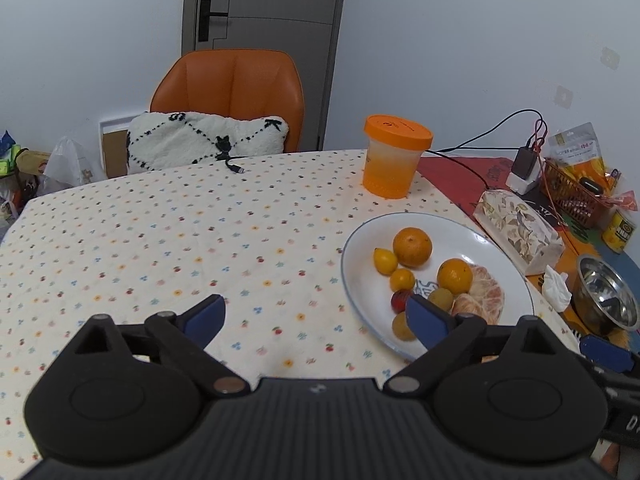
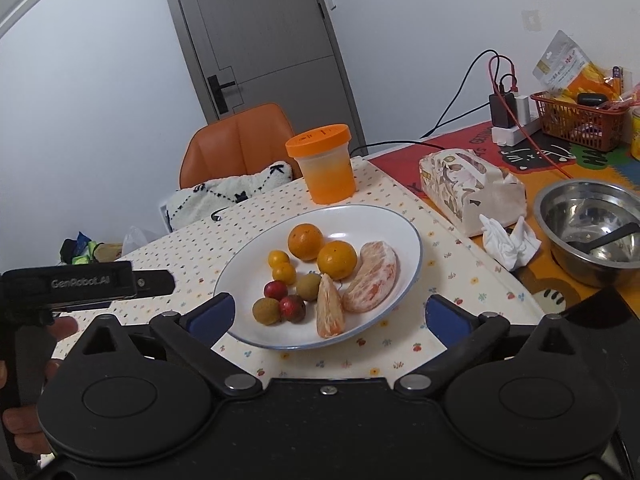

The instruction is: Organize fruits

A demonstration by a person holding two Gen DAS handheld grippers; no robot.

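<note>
Both my claws are spread wide and hold nothing. My right claw point(image 2: 328, 316) hangs just in front of the white plate point(image 2: 400, 224), and my left claw point(image 1: 316, 320) waits over the dotted cloth point(image 1: 160, 220), at nine o'clock from the plate. All the fruit sits on the plate: two oranges point(image 2: 305, 241) at twelve o'clock, the peeled pieces point(image 2: 372, 282) at three, the little red fruits point(image 2: 292, 307) at six. I think I should go slowly, pick one small round fruit, come straight down over it, and squeeze softly so it does not roll or squash.

Black ribbed gripper bodies with round hubs, silver pivot screws, blue-padded fingers point(image 2: 212, 314); "GenRobot.AI" lettering on left gripper point(image 2: 90, 282)
</note>
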